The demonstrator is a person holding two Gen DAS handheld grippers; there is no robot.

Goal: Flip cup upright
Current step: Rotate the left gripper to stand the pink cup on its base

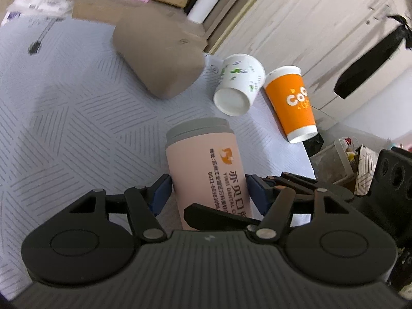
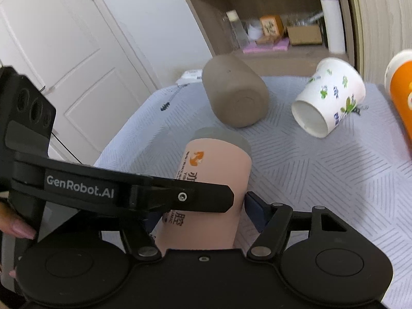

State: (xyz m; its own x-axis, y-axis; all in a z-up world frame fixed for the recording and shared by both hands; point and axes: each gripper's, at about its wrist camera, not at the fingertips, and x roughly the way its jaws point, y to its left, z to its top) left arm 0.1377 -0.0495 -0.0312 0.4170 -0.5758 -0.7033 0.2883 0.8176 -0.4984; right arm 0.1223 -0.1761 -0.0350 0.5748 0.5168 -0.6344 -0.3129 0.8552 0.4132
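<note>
A pink cup with a grey lid sits between both grippers' jaws, lid end pointing away; it also shows in the right wrist view. My left gripper is shut on its body with blue pads on each side. My right gripper is also shut on the same cup, and the left gripper's finger crosses in front of it. A taupe cup, a white floral paper cup and an orange paper cup lie on their sides on the mat.
The grey patterned mat covers the table; its right edge drops off near the orange cup. A bin with clutter stands beyond that edge. Shelves with boxes and a paper roll are at the back. A white door is on the left.
</note>
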